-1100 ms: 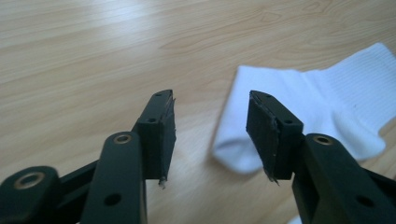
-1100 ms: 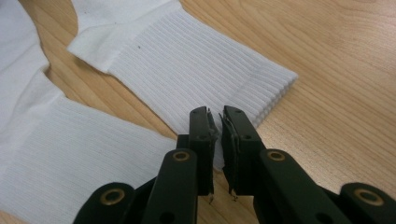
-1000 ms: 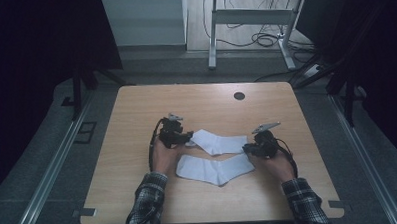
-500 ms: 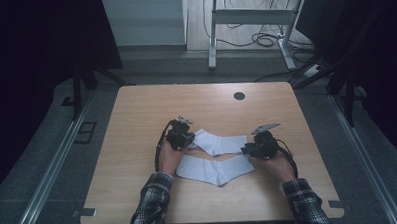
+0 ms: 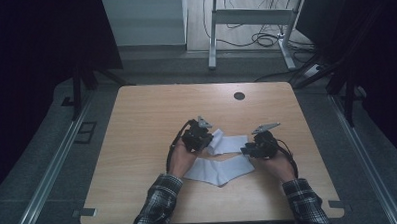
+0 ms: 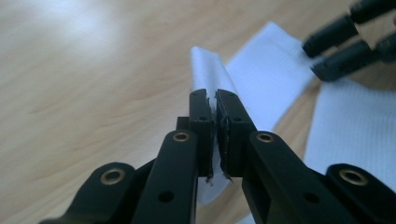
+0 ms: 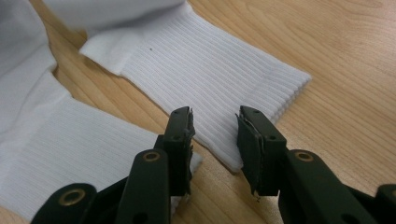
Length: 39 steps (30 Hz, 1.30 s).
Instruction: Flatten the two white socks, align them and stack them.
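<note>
Two white socks lie near the front of the wooden table [image 5: 146, 125]. The far sock [image 5: 231, 142] has its left end lifted and folded over, and my left gripper [image 5: 199, 137] is shut on that end. In the left gripper view the jaws [image 6: 214, 98] pinch the raised fold of the far sock [image 6: 208, 65]. My right gripper [image 5: 255, 146] stands open at the sock's right end. In its own view, my right gripper [image 7: 215, 126] straddles the ribbed cuff [image 7: 210, 70] just above it. The near sock [image 5: 217, 170] lies flat in front, also visible as the near sock [image 7: 70, 140].
A dark round hole [image 5: 239, 96] sits near the table's far edge. Beyond the table stand a metal desk frame [image 5: 250, 16] and loose cables [image 5: 264, 39] on the floor. Bare wood lies to the left and behind the socks.
My left gripper has moved to the right with the sock's end in it, folding that end over toward the cuff. The right gripper has hardly moved.
</note>
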Available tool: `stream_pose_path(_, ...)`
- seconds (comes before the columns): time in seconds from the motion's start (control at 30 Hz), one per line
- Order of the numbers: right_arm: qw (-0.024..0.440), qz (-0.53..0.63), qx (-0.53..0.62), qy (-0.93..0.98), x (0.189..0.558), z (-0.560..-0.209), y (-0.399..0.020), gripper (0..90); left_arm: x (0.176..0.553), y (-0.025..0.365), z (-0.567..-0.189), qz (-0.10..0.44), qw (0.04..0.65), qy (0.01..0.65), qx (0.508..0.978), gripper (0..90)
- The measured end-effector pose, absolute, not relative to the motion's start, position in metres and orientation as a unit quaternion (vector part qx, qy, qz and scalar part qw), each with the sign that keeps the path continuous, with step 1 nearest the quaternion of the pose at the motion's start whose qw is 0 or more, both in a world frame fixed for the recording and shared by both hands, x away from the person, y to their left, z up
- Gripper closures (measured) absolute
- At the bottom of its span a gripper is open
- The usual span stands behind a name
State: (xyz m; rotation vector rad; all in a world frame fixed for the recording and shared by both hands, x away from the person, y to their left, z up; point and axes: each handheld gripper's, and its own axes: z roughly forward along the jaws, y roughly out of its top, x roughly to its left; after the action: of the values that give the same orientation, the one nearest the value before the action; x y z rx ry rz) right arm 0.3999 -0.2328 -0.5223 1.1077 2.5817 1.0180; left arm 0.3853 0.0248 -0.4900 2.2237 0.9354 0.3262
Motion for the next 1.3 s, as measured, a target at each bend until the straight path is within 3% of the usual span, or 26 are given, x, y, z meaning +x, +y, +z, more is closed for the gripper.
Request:
stream_pose_path(0.33, 0.072, 0.343, 0.368, 0.861, 0.401, -0.523, -0.234, 63.0, 0.376, -0.006, -0.505, 0.043, 0.374, 0.323, 0.868, 74.4)
stream_pose_path(0.5, 0.072, 0.343, 0.372, 0.86, 0.401, -0.523, -0.235, 62.9, 0.375, -0.001, -0.486, 0.072, 0.4, 0.33, 0.852, 61.5)
stream_pose_path(0.63, 0.071, 0.344, 0.372, 0.859, 0.401, -0.523, -0.236, 62.9, 0.38, 0.006, -0.48, 0.103, 0.38, 0.35, 0.85, 59.1)
stream_pose_path(0.83, 0.071, 0.344, 0.372, 0.859, 0.401, -0.523, -0.237, 62.9, 0.385, 0.009, -0.506, 0.102, 0.335, 0.375, 0.858, 58.0)
stream_pose_path(0.9, 0.071, 0.344, 0.372, 0.859, 0.401, -0.523, -0.237, 62.9, 0.385, 0.007, -0.514, 0.099, 0.322, 0.374, 0.864, 62.0)
stream_pose_path(1.0, 0.072, 0.345, 0.373, 0.858, 0.401, -0.523, -0.237, 63.0, 0.385, 0.009, -0.515, 0.099, 0.319, 0.372, 0.866, 82.5)
stream_pose_path(1.3, 0.074, 0.346, 0.374, 0.858, 0.401, -0.523, -0.238, 62.3, 0.385, 0.053, -0.479, 0.165, 0.339, 0.41, 0.83, 83.5)
